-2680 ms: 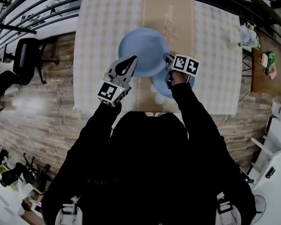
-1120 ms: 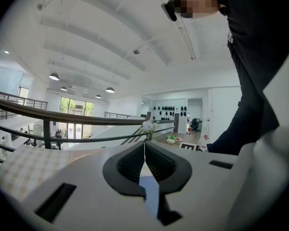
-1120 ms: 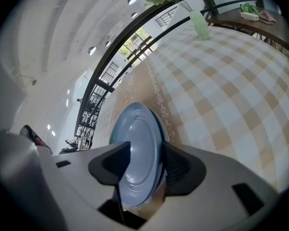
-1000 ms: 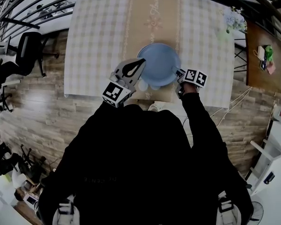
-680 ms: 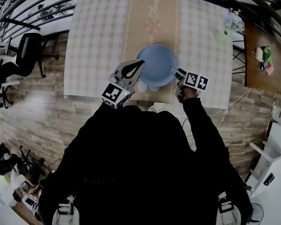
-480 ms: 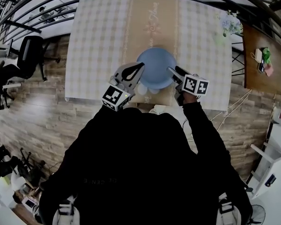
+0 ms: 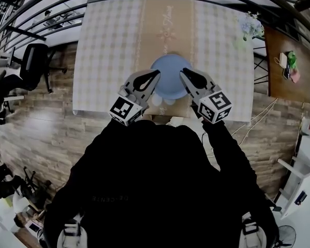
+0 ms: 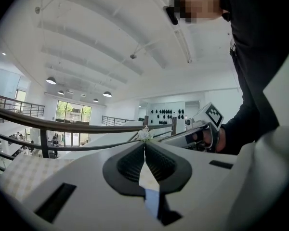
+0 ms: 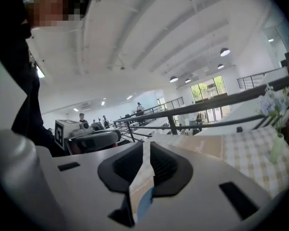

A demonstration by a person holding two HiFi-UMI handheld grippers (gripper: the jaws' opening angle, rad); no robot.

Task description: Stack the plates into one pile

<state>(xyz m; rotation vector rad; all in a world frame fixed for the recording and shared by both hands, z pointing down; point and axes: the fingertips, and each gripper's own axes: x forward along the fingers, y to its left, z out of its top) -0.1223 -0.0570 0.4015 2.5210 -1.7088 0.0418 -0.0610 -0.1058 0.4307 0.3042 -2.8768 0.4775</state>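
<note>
Above the near edge of the checked-cloth table [image 7: 108,45], beside the stacked round pale-blue plates [image 7: 169,79], the left gripper [image 7: 156,73] is closed and empty; the right gripper [image 7: 183,72] has just been closing to a narrow empty slit.

Table [image 7: 108,45]: checked cloth lies open across the far half and down both sides, so there is wide room to pass.
Plates [image 7: 168,72]: the only bulk mid-table, close to the near edge. Low approach is open from the far side, left and right.
Vase [image 7: 246,29]: upright at the far right corner, well apart from the plates.
Rail [image 9: 208,104]: runs beyond the far edge and blocks reach past it.
Chair [image 7: 31,61]: on the floor off the left side, apart from the table.
</note>
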